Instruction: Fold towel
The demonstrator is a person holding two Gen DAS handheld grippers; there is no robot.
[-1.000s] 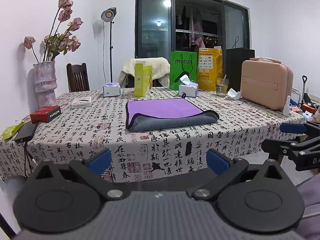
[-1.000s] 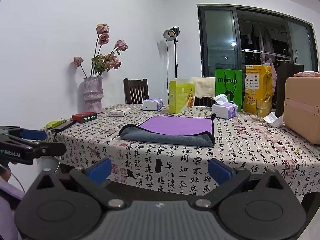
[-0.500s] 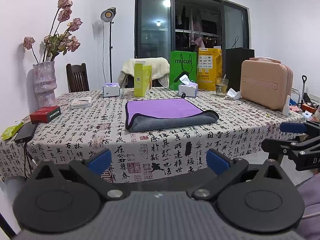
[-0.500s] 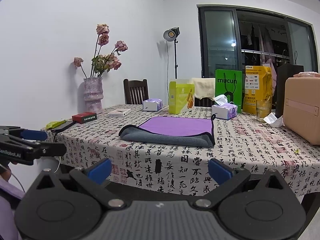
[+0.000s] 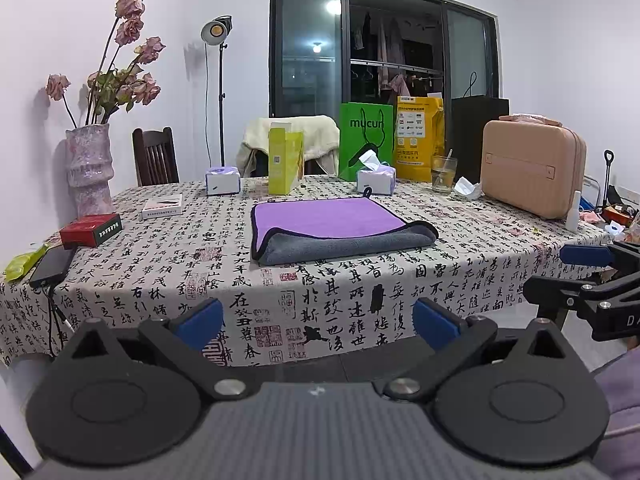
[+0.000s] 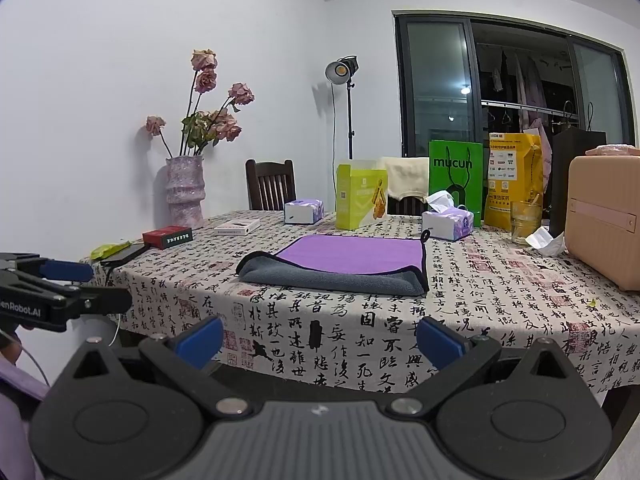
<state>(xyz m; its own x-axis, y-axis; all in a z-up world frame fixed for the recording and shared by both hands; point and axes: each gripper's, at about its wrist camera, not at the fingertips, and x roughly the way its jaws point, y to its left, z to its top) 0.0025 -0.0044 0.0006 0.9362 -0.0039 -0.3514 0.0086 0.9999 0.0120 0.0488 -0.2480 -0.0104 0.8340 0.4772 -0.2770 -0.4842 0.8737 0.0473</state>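
Observation:
A towel [image 5: 336,230], purple on top and grey underneath with a dark hem, lies folded on the table with its rounded fold toward me; it also shows in the right wrist view [image 6: 340,266]. My left gripper [image 5: 318,320] is open and empty, held off the table's near edge, well short of the towel. My right gripper [image 6: 320,340] is open and empty, also off the near edge. Each gripper shows at the side of the other's view.
The table [image 5: 160,272] has a calligraphy-print cloth. Around the towel stand a yellow-green box [image 5: 284,164], tissue packs [image 5: 376,180], a green bag [image 5: 366,136], a glass [image 5: 443,174], a pink case [image 5: 532,168], a vase [image 5: 90,168], a red box [image 5: 91,230], a phone [image 5: 51,266].

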